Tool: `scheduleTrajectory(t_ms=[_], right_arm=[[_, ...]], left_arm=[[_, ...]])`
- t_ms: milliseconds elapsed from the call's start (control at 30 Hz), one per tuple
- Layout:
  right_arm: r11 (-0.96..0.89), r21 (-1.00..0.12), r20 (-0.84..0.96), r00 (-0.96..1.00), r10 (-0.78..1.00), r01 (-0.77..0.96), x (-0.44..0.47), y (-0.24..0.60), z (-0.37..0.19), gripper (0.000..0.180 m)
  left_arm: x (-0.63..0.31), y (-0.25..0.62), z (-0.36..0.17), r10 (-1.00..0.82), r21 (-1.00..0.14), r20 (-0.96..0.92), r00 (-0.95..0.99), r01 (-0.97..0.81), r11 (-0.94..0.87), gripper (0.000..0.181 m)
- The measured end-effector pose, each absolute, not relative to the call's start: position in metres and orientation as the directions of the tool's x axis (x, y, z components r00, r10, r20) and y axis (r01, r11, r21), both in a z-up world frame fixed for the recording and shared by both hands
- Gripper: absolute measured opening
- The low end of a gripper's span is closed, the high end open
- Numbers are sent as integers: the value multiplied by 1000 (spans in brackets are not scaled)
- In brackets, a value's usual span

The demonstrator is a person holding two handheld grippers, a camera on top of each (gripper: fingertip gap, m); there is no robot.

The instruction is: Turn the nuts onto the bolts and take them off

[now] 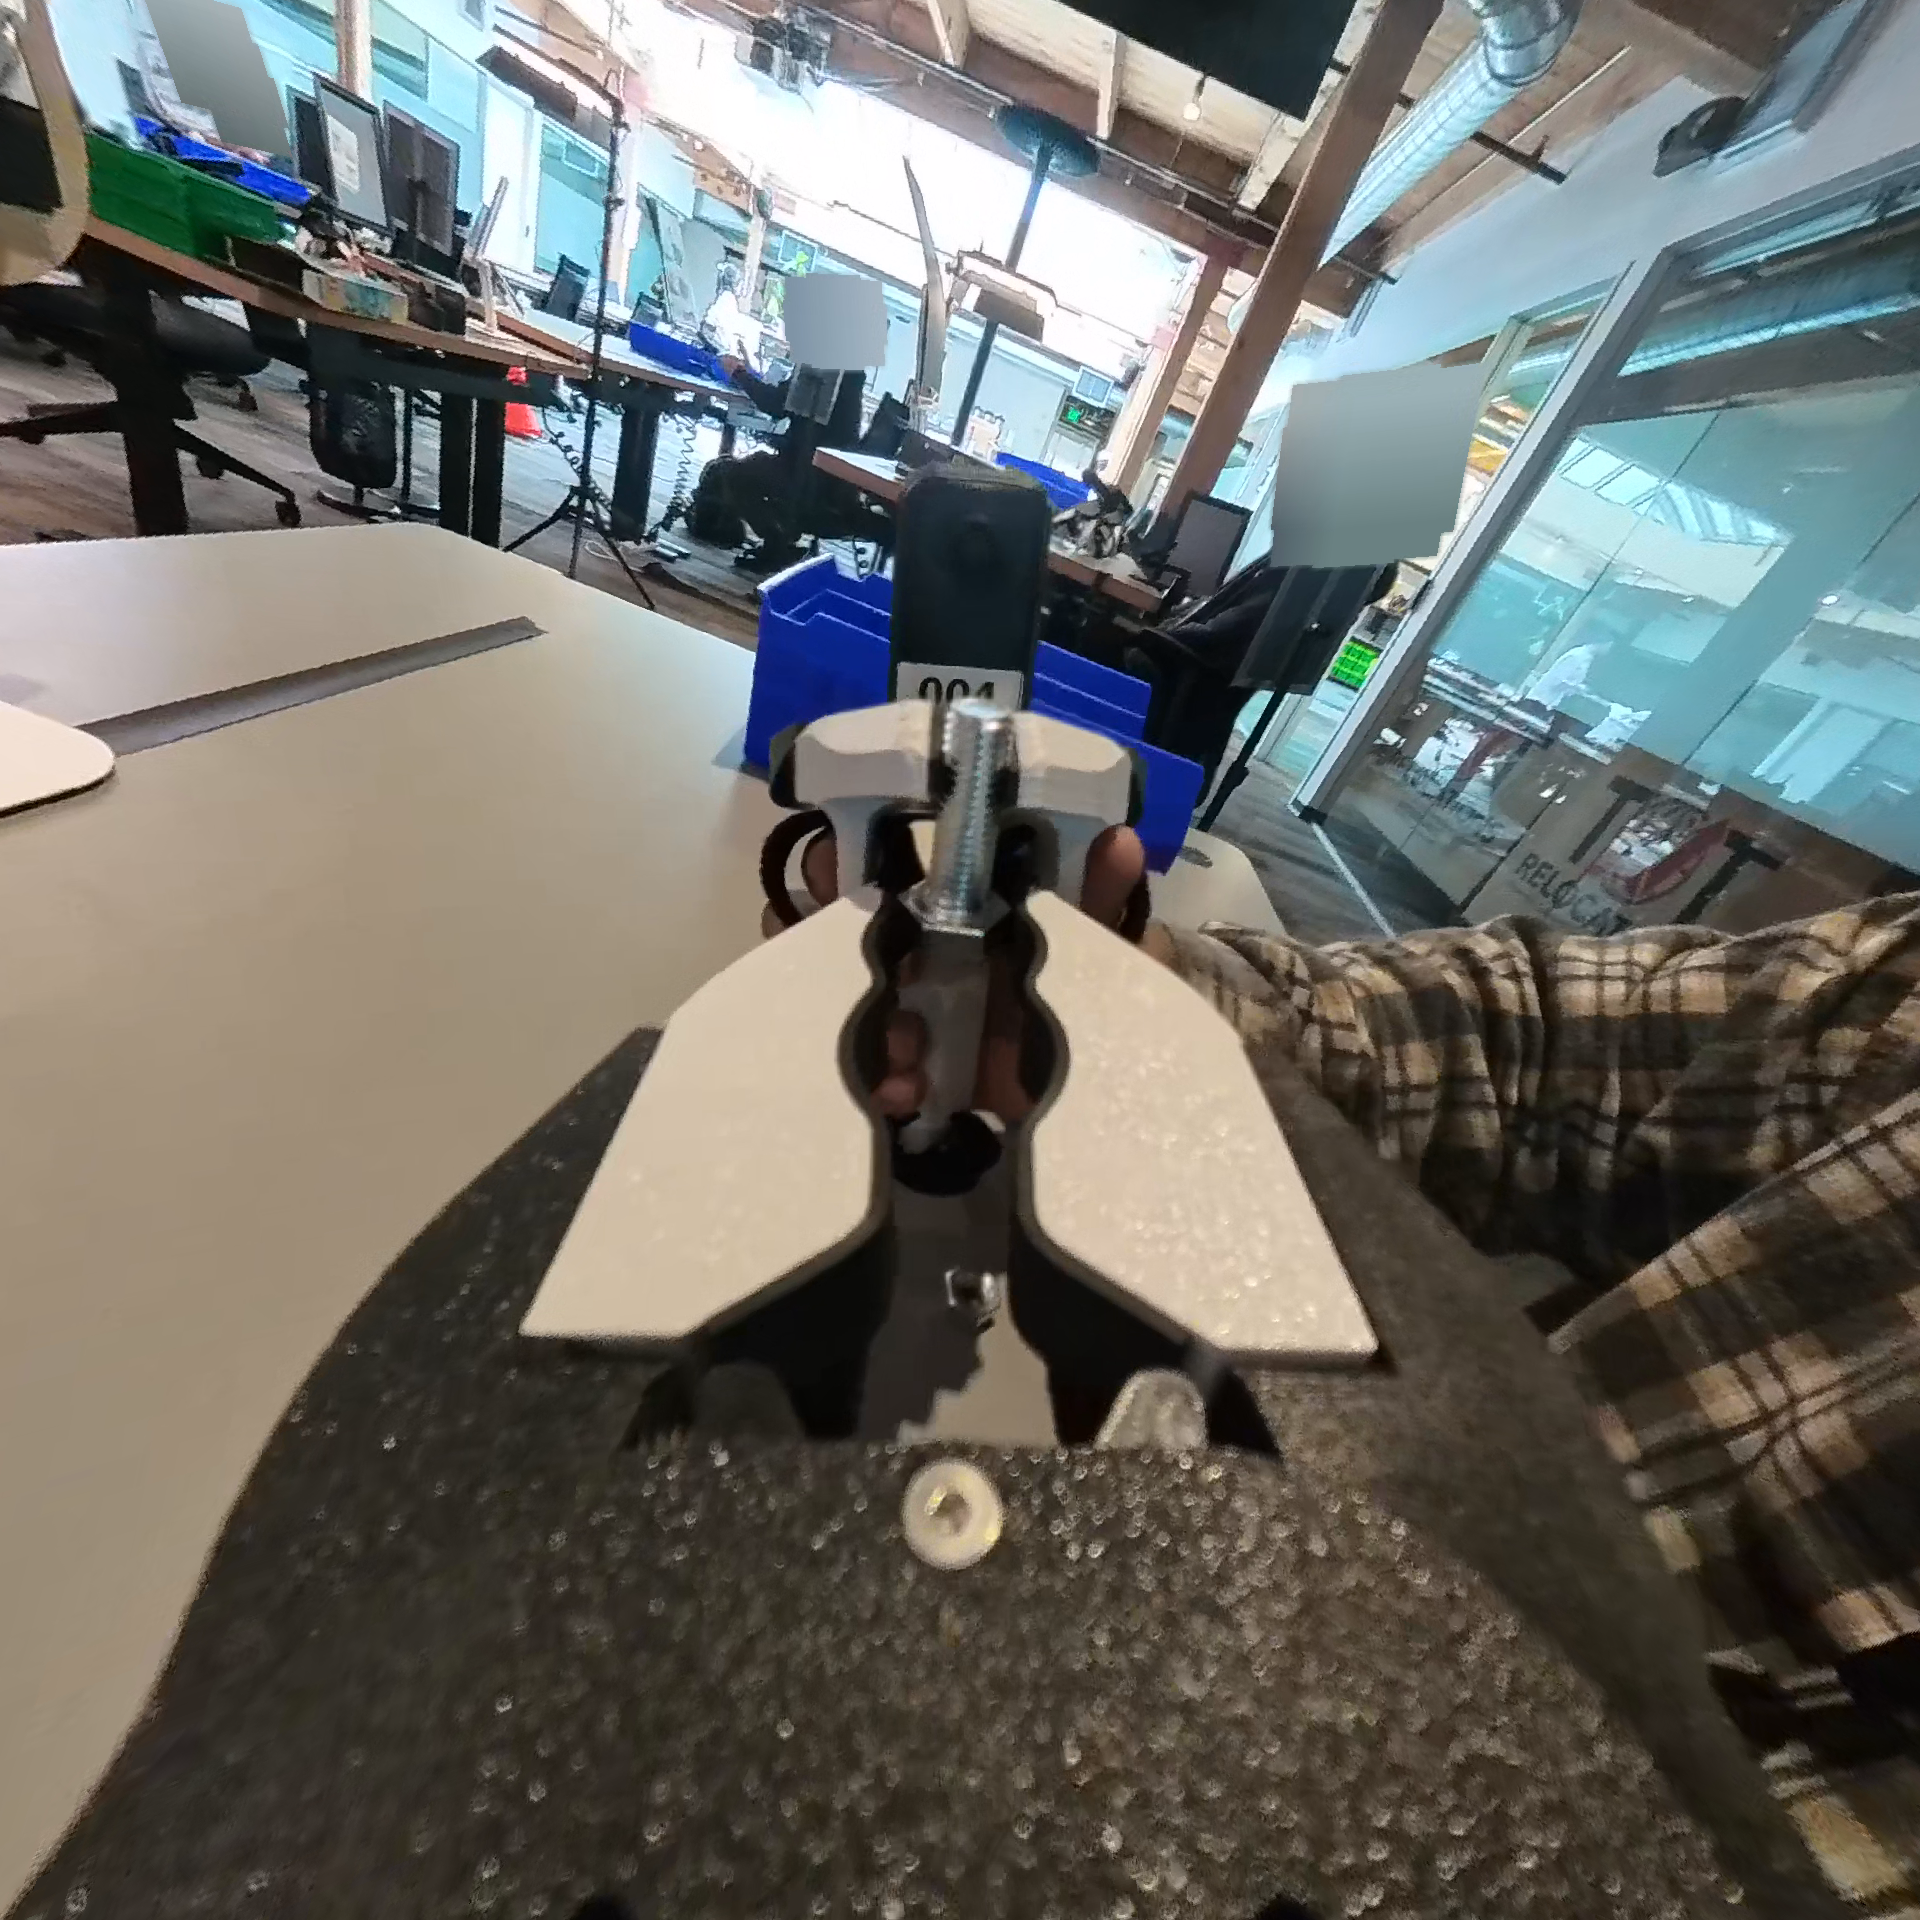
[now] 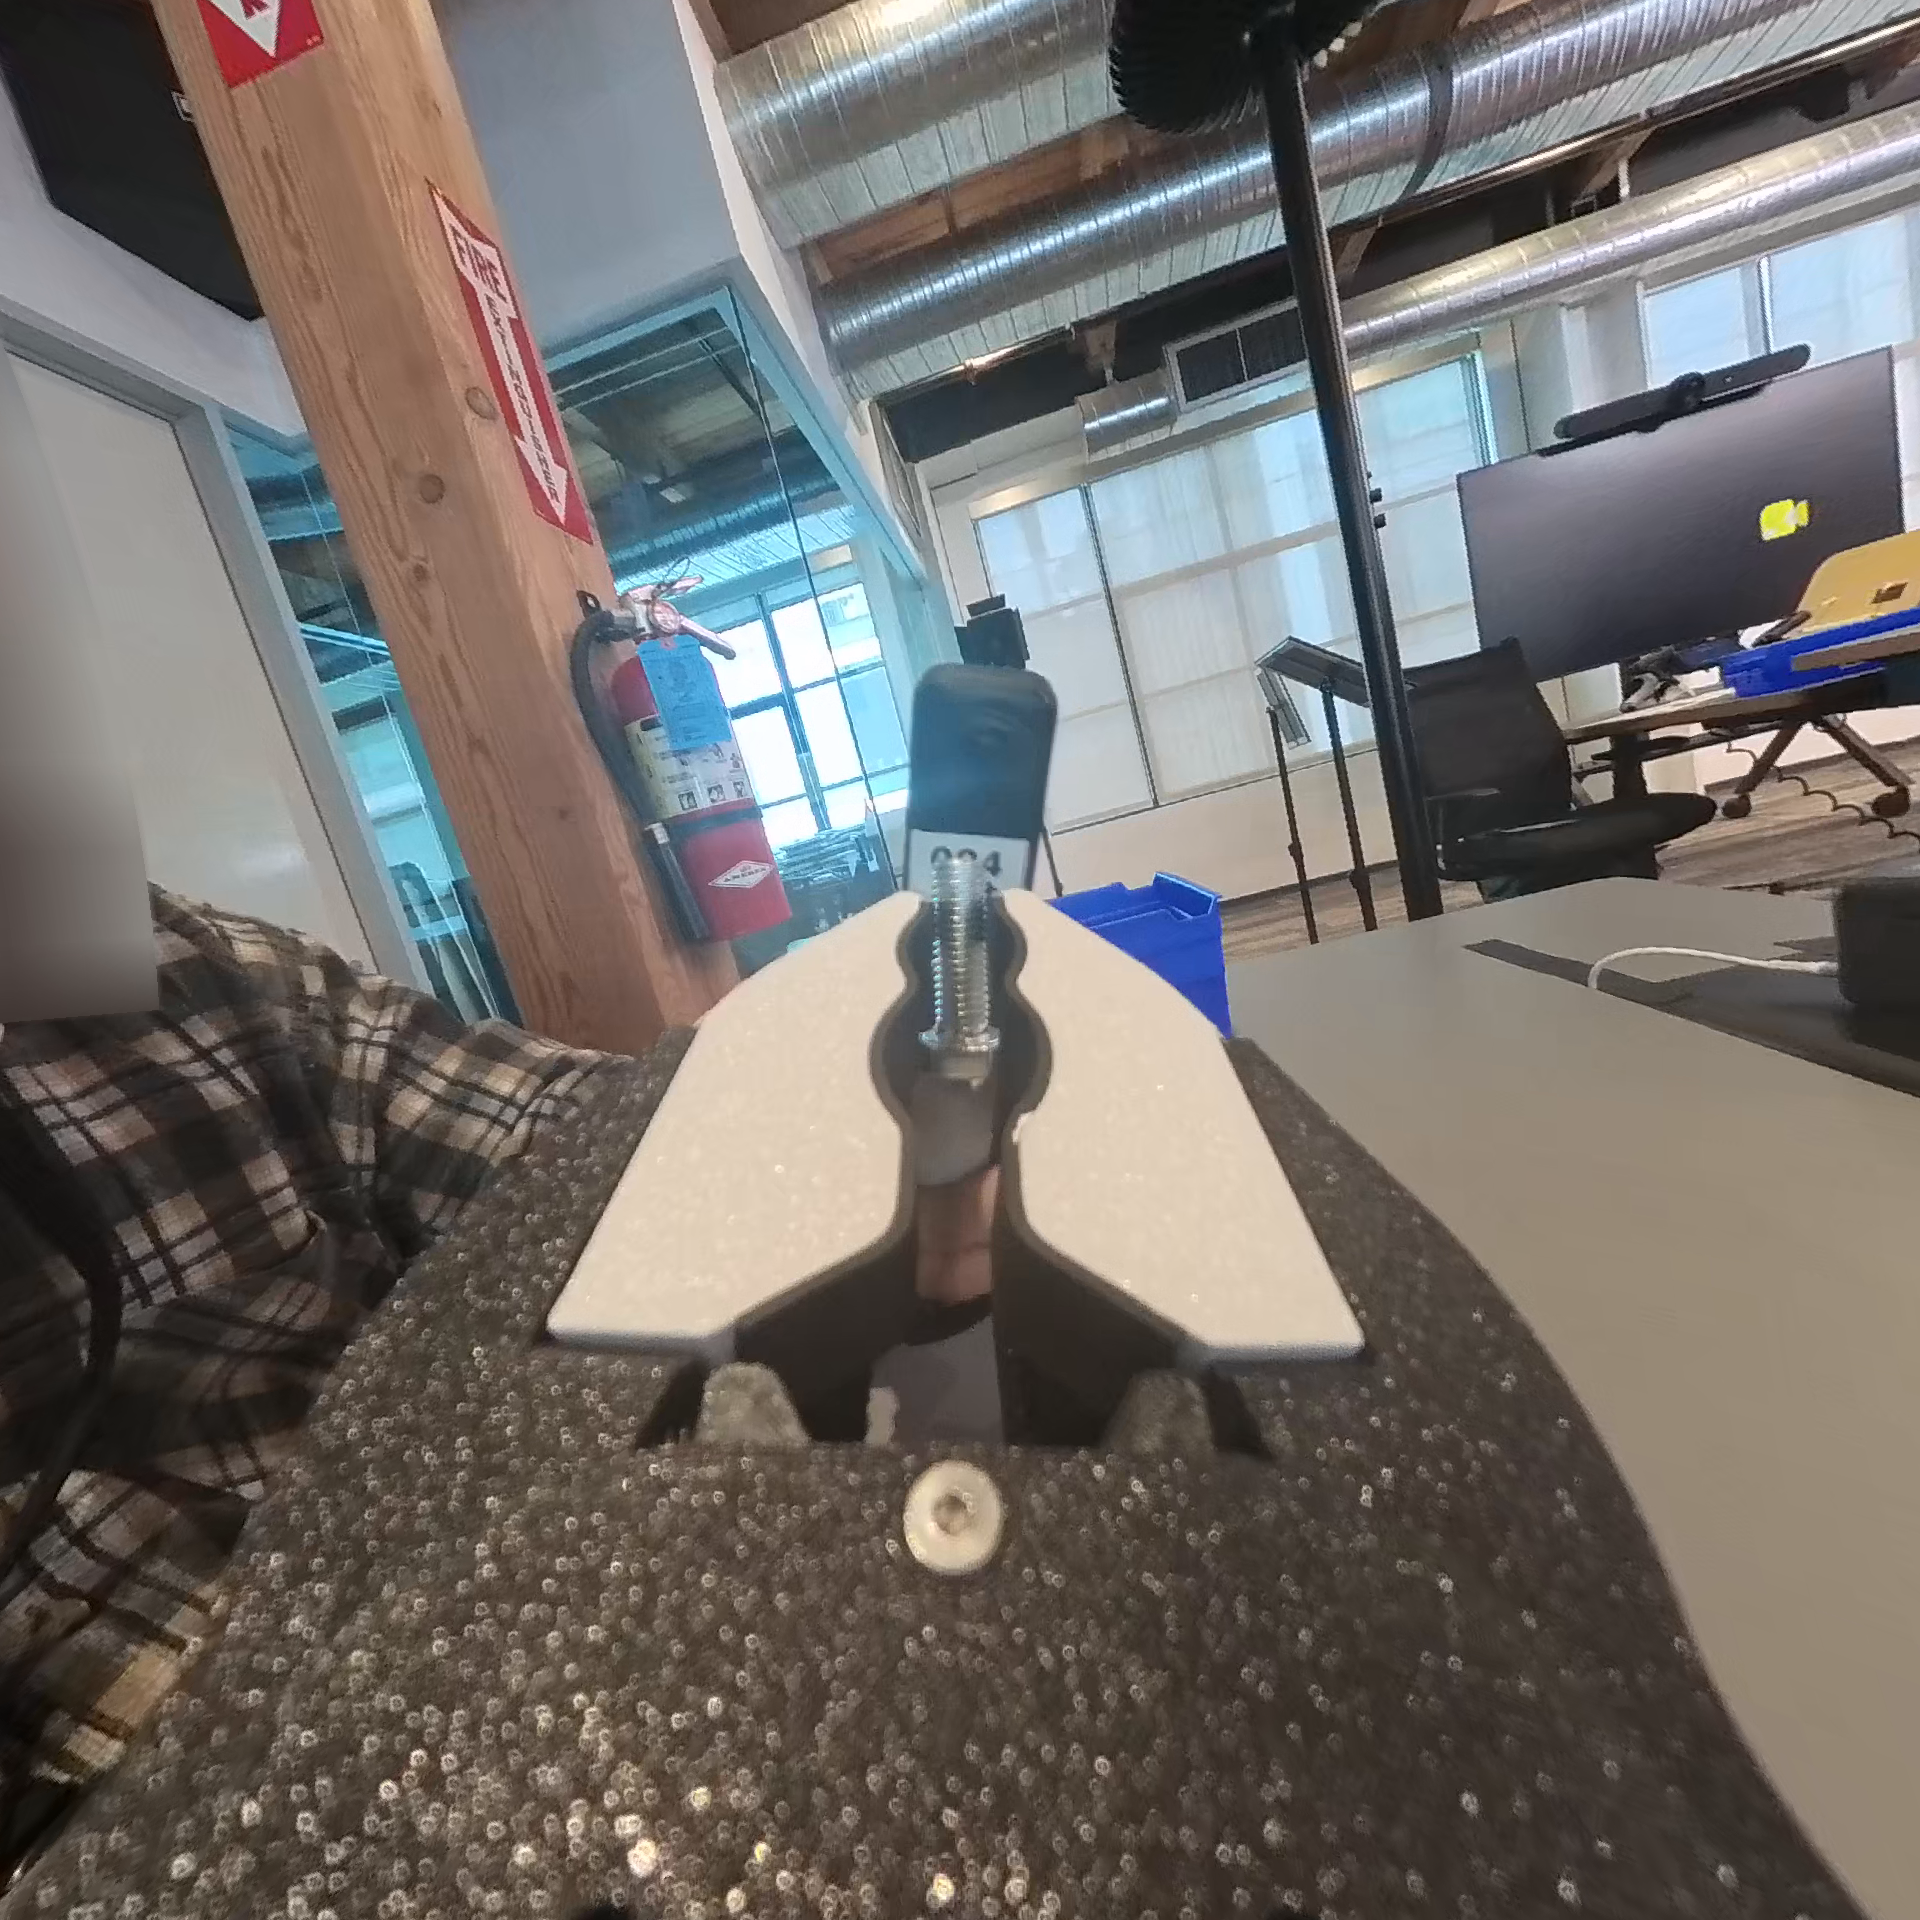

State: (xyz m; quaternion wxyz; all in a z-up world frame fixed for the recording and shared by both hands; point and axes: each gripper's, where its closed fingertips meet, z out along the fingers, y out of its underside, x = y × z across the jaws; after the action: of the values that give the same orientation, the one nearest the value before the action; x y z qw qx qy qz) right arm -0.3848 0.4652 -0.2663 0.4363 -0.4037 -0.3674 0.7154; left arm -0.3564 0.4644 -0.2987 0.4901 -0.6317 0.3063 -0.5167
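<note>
A silver threaded bolt (image 1: 961,805) with a hex nut (image 1: 951,914) on it is held between both grippers above the grey table (image 1: 364,935). My left gripper (image 1: 951,920) is shut at the nut, and a dull grey part of the bolt runs back between its fingers. My right gripper (image 1: 961,774) faces it, fingertips closed on the threads near the bolt's end. In the right wrist view my right gripper (image 2: 956,914) is shut on the bolt (image 2: 956,966), with the nut (image 2: 956,1039) farther back between its fingers. The left gripper's black camera body (image 2: 982,758) rises behind; its fingers are hidden.
Blue bins (image 1: 821,665) stand at the table's far edge and also show in the right wrist view (image 2: 1143,935). A plaid sleeve (image 1: 1558,1091) lies beside the grippers. A black device with a white cable (image 2: 1870,945) sits on the table. A wooden post with a fire extinguisher (image 2: 707,810) stands behind. My two grippers' fingertips are within a few centimetres of each other.
</note>
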Motion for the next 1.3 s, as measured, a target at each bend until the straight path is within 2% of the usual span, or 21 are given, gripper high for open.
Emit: scheduleTrajectory(t_ms=[200, 267, 400, 500, 667, 900, 1067, 1233, 1300], right_arm=[[-337, -898, -253, -294, 922, -283, -384, 465, -270, 9], [-322, -910, -248, -281, 927, -260, -381, 468, -270, 16], [-135, -984, -115, -160, 980, -120, -372, 476, -277, 28], [2, -1000, 0, -151, 989, 15, -370, 469, -285, 27], [109, -980, 77, -187, 979, 169, -373, 457, -302, 19], [106, -974, 59, -227, 972, 202, -375, 450, -308, 10], [18, -979, -29, -225, 974, 201, -374, 451, -305, 9], [-67, -980, -107, -211, 972, 190, -372, 457, -304, 9], [-81, -979, -122, -218, 968, 188, -373, 456, -304, 9]], left_arm=[[-361, 465, -303, -900, -958, 284, 332, 69, -277, 20], [-364, 467, -306, -896, -962, 269, 353, 52, -269, 19], [-369, 466, -313, -893, -959, 274, 356, 34, -281, 19], [-367, 463, -325, -901, -966, 220, 374, -47, -256, 19], [-360, 458, -333, -915, -965, 179, 363, -116, -234, 19], [-353, 452, -340, -926, -960, 162, 340, -164, -228, 20], [-354, 451, -335, -929, -969, 170, 328, -114, -218, 20], [-360, 454, -326, -935, -982, 169, 313, -30, -187, 39], [-361, 452, -323, -940, -984, 168, 297, -8, -178, 41]])
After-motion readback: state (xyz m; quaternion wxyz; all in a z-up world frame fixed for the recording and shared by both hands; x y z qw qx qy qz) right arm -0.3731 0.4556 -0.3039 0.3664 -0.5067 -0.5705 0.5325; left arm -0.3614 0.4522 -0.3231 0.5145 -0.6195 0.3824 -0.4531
